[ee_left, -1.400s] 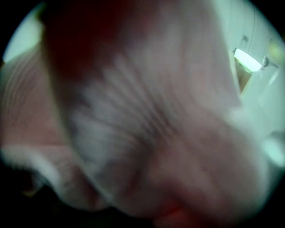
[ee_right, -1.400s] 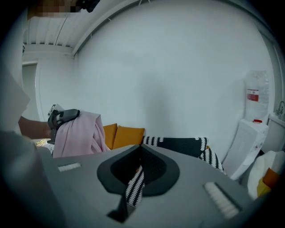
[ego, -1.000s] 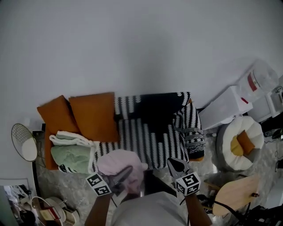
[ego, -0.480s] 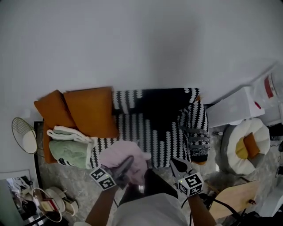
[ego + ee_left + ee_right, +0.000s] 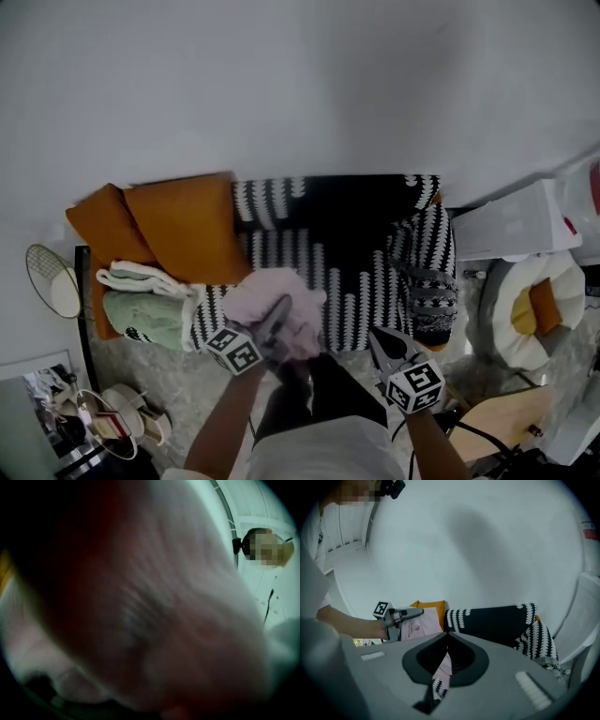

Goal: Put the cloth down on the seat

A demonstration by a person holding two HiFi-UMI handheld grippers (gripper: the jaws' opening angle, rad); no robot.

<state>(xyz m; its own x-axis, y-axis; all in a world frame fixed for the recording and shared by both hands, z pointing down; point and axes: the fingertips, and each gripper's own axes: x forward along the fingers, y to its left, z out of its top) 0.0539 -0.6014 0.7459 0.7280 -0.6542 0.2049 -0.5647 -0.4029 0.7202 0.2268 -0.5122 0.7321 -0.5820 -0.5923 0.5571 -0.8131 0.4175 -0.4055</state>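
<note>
Left gripper (image 5: pixel 281 311) clamped on the pink cloth (image 5: pixel 255 291), held as 1 wad just over the front edge of the striped seat (image 5: pixel 361 286), probably so it lands clear of the folded green towels (image 5: pixel 148 314). Right gripper (image 5: pixel 384 343) closed on nothing, kept off to the side. Cloth not yet down

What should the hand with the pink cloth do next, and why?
Probably move the left gripper forward and down over the striped seat. It is shut on the cloth, which seems to hang bunched near the seat's front edge rather than lying on it, so letting go here might drop part of it off the front.
</note>
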